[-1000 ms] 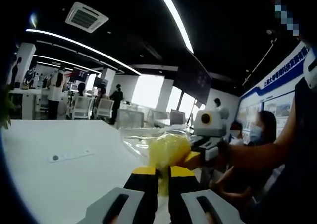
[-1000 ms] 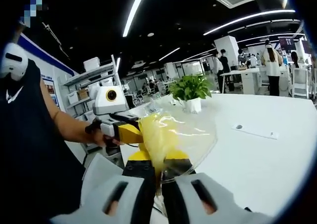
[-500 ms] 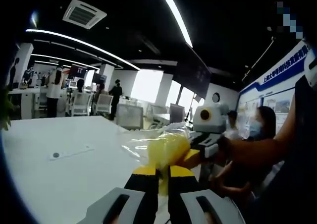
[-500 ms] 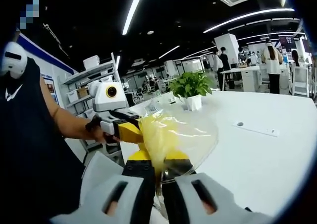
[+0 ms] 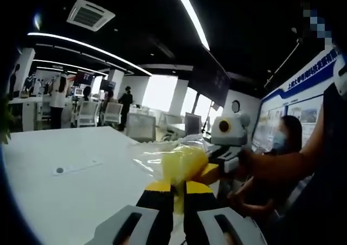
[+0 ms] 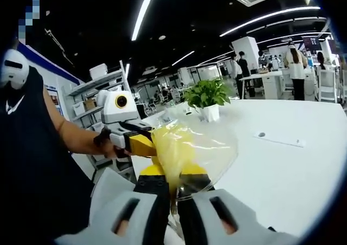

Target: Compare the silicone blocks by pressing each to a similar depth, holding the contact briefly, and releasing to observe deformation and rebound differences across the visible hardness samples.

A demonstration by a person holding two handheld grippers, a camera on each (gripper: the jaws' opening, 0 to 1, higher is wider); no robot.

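Yellow silicone block (image 6: 172, 147) inside clear bag (image 6: 209, 142), lifted above white table (image 6: 293, 174). We find right gripper (image 6: 172, 186) clamped on bag's near edge; left gripper (image 5: 178, 188) clamped on opposite edge, block (image 5: 181, 165) between them. Our judgement: block hangs unsupported. We advise resting it on table before pressing; match depth, hold briefly, release cleanly.
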